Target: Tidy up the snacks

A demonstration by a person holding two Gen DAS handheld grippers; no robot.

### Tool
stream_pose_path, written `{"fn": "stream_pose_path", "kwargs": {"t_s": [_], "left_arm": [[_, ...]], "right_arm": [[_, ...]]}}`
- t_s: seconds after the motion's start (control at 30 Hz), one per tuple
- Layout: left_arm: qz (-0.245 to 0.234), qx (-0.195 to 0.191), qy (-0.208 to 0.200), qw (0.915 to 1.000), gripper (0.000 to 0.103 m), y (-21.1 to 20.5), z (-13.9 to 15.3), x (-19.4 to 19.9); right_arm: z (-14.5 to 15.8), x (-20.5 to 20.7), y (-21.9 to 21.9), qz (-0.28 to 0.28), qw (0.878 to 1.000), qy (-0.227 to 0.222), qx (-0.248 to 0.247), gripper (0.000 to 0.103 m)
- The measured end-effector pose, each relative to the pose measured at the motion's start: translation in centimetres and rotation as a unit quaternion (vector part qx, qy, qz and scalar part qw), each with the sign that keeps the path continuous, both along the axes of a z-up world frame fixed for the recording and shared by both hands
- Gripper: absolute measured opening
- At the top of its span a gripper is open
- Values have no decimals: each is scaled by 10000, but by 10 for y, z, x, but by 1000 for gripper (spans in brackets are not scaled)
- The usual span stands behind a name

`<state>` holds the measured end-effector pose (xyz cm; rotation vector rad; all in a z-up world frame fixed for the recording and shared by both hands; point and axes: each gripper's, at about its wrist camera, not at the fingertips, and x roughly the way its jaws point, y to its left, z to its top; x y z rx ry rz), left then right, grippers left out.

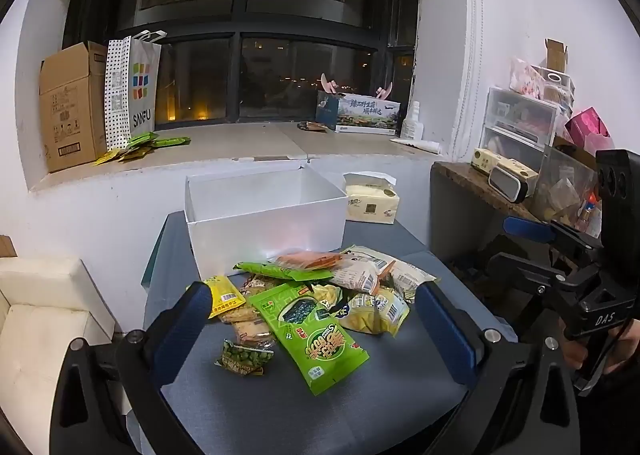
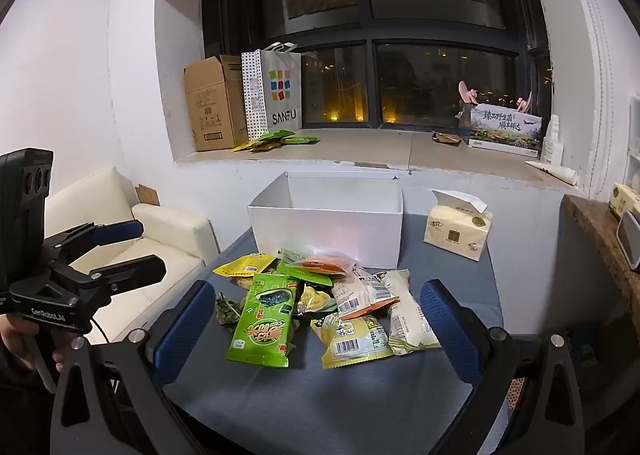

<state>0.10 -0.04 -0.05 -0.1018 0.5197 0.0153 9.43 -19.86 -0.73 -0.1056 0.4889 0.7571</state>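
Note:
A pile of snack packets lies on the grey-blue table (image 1: 280, 415), in front of an open, empty white box (image 1: 264, 223). Nearest me is a big green seaweed packet (image 1: 308, 335), with a small green pea packet (image 1: 244, 359) to its left, a yellow packet (image 1: 224, 293) and pale packets (image 1: 376, 307) behind. The same pile shows in the right wrist view, with the green packet (image 2: 264, 319), a yellow-white packet (image 2: 354, 341) and the box (image 2: 328, 231). My left gripper (image 1: 316, 319) is open above the table, jaws wide around the pile. My right gripper (image 2: 320, 319) is open too, hovering before the pile.
A tissue pack (image 2: 456, 229) stands on the table right of the box. A white sofa (image 2: 160, 239) is to the left, a cluttered wooden side table (image 1: 500, 187) to the right. The window sill behind holds a cardboard box (image 1: 72, 107), a SANFU bag (image 1: 132, 95) and loose green packets (image 1: 148, 145).

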Motion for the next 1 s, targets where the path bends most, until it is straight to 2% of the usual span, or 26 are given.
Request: {"fn": "stream_pose_path", "kwargs": {"t_s": [1.0], "left_arm": [[26,-13,-25,10000,103,3,-1,-2]], "right_arm": [[-1,0,-1,-2,9999,118,32,103]]}}
